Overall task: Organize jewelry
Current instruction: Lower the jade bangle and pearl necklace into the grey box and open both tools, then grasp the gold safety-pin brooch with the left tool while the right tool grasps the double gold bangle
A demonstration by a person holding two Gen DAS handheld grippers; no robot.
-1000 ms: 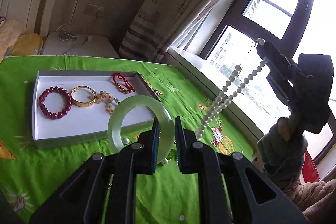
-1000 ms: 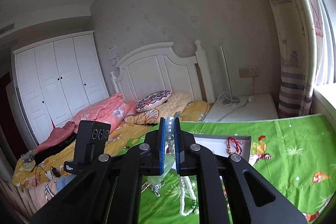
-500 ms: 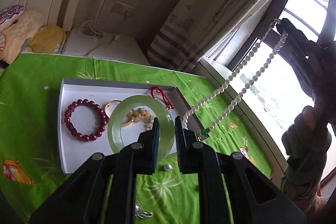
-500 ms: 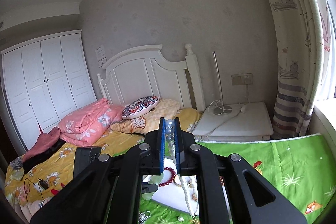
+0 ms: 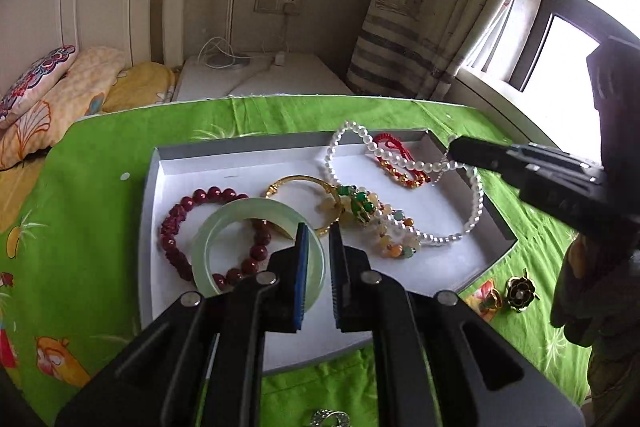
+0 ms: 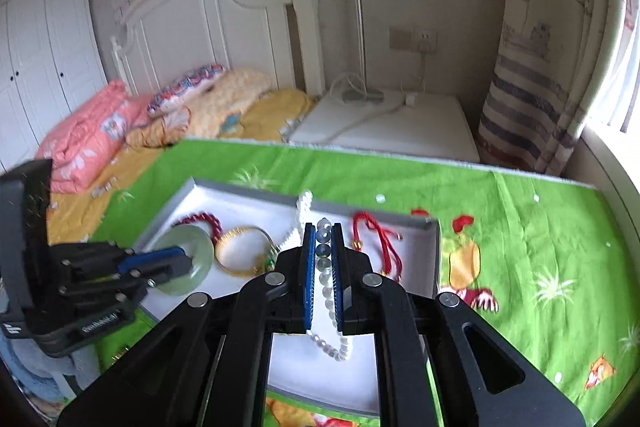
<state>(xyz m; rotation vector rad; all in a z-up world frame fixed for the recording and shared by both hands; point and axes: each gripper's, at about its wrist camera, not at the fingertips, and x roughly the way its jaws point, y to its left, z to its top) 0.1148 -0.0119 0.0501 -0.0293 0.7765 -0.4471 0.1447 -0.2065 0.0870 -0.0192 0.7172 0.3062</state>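
pearl necklace (image 6: 322, 259) clamped between right fingers (image 6: 308, 267), draping into tray (image 6: 248, 195).

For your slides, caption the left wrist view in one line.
Left gripper holds a jade bangle over the tray; right gripper lowers pearls in.

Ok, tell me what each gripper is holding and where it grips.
The left gripper clamps the jade bangle by its rim. The right gripper pinches the pearl necklace on the strand, the rest draped into the tray.

Daylight from window (image 5: 560, 39) at right, overexposed glare there; room interior dimmer; right wrist view motion-blurred, left sharper; fisheye bending, dark vignette at corners
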